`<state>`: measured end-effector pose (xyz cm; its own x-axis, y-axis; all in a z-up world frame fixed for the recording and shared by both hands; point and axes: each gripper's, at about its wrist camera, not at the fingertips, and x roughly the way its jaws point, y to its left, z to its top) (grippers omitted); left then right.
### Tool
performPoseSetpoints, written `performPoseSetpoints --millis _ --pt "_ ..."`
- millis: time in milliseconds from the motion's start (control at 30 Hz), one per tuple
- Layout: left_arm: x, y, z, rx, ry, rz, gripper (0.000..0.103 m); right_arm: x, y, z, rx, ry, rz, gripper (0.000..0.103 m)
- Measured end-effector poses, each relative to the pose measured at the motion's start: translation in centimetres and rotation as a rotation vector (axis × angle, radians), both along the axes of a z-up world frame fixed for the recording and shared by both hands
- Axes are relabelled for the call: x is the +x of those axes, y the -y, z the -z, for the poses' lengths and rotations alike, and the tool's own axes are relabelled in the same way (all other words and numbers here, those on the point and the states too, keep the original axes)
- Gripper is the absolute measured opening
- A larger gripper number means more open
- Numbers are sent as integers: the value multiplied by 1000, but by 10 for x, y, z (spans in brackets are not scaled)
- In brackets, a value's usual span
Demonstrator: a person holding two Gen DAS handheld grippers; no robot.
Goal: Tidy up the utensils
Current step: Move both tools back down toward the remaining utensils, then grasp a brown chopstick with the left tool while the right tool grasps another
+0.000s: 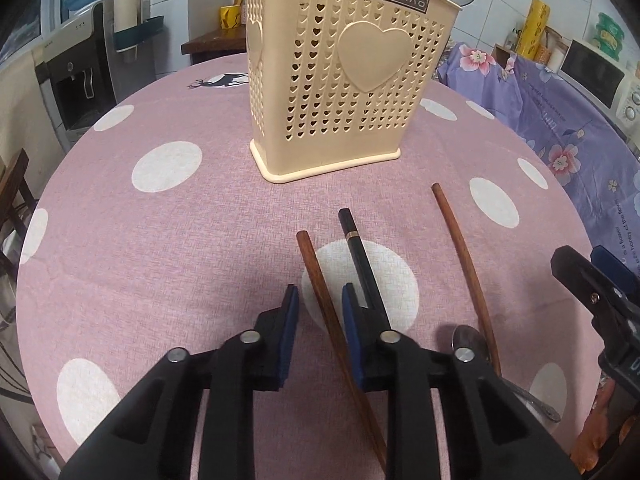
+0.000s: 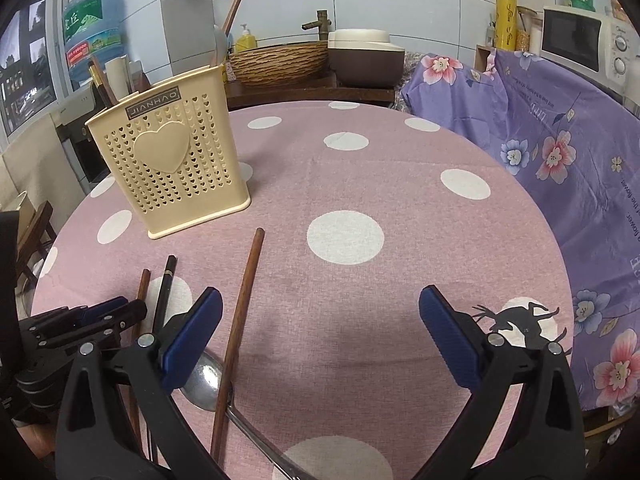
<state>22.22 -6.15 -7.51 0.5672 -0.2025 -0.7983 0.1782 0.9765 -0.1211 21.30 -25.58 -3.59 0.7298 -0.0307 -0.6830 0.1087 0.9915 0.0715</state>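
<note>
A cream heart-pattern utensil holder stands on the pink dotted table and has chopsticks and a spoon in it. My left gripper is low over the cloth, jaws narrow. A brown chopstick lies between the pads, with a gap on its left side. A black chopstick runs under the right finger. Further right lie a second brown chopstick and a metal spoon. My right gripper is wide open, its left finger over the spoon bowl.
A purple floral cloth covers furniture right of the table. A microwave stands behind it. A wicker basket and a cooker sit beyond the far edge. A water dispenser is on the left.
</note>
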Motion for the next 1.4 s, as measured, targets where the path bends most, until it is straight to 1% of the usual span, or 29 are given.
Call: performPoseSetpoints --millis 67,167,267,300,367,433,467,567,633,700,833,933,1200,1267,1333,1400 --pt "3 0 0 9 -2 0 11 1 -1 0 -3 -4 -5 97" --pt "6 -3 -1 -3 -8 6 10 4 -3 0 -9 -14 -13 97" --pt "7 -7 -1 -3 -10 6 9 12 -2 1 32 -46 -37 97" --pt "8 -9 -1 -5 -12 4 8 15 -2 2 43 -57 -44 96" --pt "9 -13 -1 -15 -17 -1 8 23 -3 5 59 -82 -55 91" --pt "8 -14 -1 -12 -17 4 8 32 -6 10 67 -118 -64 82" --pt "8 -13 -1 -10 -16 5 8 37 -9 12 71 -135 -73 80" --pt "8 -12 -1 -2 -17 10 8 48 -20 18 66 -170 -98 72" --pt "9 -12 -1 -2 -21 11 8 57 -28 23 57 -200 -116 62" --pt "10 -12 -1 -4 -26 14 8 65 -35 28 41 -227 -114 55" --pt "11 -13 -2 -2 -29 20 8 79 -45 36 29 -269 -116 44" --pt "11 -13 -2 -1 -30 22 8 85 -51 38 10 -276 -114 39" --pt "14 -14 -2 -3 -33 26 9 98 -64 40 -42 -273 -106 35" --pt "15 -13 -2 0 -33 27 9 101 -66 39 -43 -268 -104 31" --pt "17 -12 -2 3 -32 27 9 105 -65 40 -45 -262 -99 23" --pt "17 -11 -2 8 -30 27 9 105 -64 40 -47 -257 -99 17"
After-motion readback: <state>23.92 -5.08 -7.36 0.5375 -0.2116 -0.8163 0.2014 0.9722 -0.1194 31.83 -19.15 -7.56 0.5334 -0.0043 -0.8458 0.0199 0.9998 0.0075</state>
